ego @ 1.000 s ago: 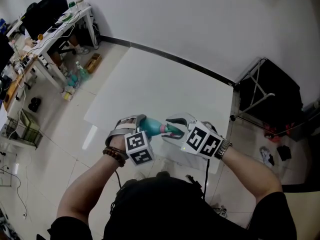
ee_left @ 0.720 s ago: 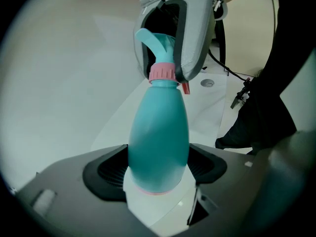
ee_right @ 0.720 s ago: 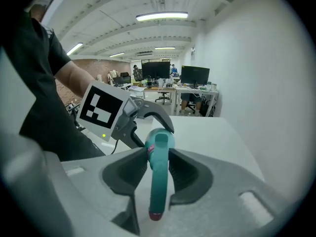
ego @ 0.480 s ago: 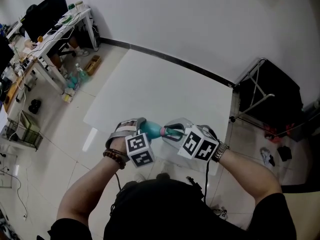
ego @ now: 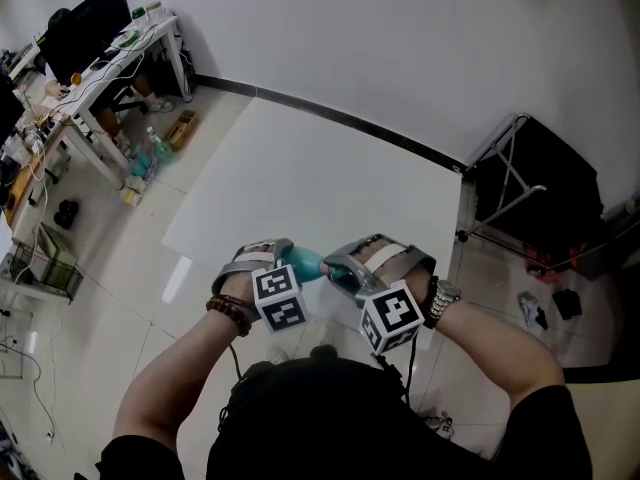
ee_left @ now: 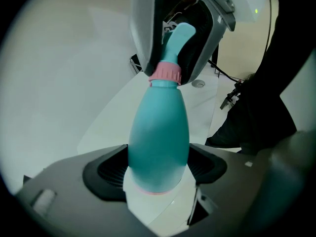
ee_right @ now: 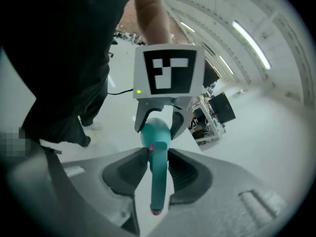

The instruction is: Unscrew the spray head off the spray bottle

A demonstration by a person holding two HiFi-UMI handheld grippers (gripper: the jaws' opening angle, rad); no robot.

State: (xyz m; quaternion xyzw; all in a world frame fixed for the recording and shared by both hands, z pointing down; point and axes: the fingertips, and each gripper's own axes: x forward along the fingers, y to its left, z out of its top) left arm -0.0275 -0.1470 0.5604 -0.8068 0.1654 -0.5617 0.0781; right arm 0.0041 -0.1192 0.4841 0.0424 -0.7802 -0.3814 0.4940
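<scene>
This is an office-like workroom. At the far left a desk [ego: 135, 48] carries a dark monitor [ego: 92, 23] and clutter, with bottles [ego: 150, 153] on the floor beneath it. A plain white table [ego: 300, 183] stands on glossy pale floor tiles [ego: 120, 278] against a bare white wall [ego: 400, 38]. Long strip lights [ee_right: 249, 37] line the ceiling.

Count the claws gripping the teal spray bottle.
2: left claw holds the spray bottle near its base; right claw, having just closed, clamps the spray head. None hidden.

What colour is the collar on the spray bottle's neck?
Pink collar; the left gripper view shows it best.
</scene>
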